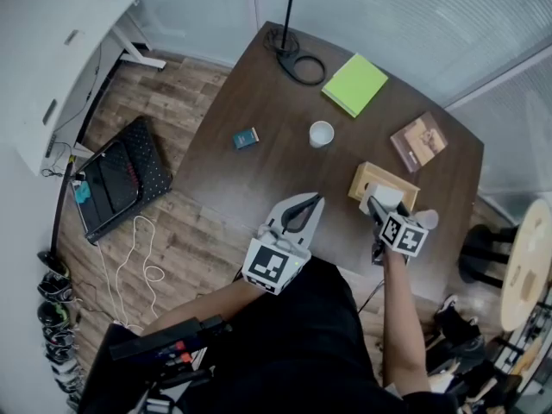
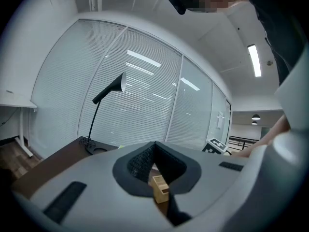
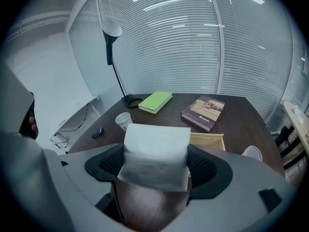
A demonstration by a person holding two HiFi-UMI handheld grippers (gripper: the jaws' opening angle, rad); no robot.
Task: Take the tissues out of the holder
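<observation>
- Head view: wooden holder [image 1: 373, 179] sits right of centre on the counter [image 1: 259, 102]. Right gripper [image 1: 378, 207] is at its near edge, with a white tissue [image 1: 390, 197] at the fingers. Left gripper [image 1: 304, 210] is lower centre, apart from the holder.
- Left gripper view: fingers [image 2: 137, 161] closed together, nothing between them. The holder [image 2: 159, 187] shows beyond them.
- Right gripper view: fingers [image 3: 207, 166] clamped on the tissue [image 3: 154, 149]. The holder [image 3: 208, 140] is just behind it.
</observation>
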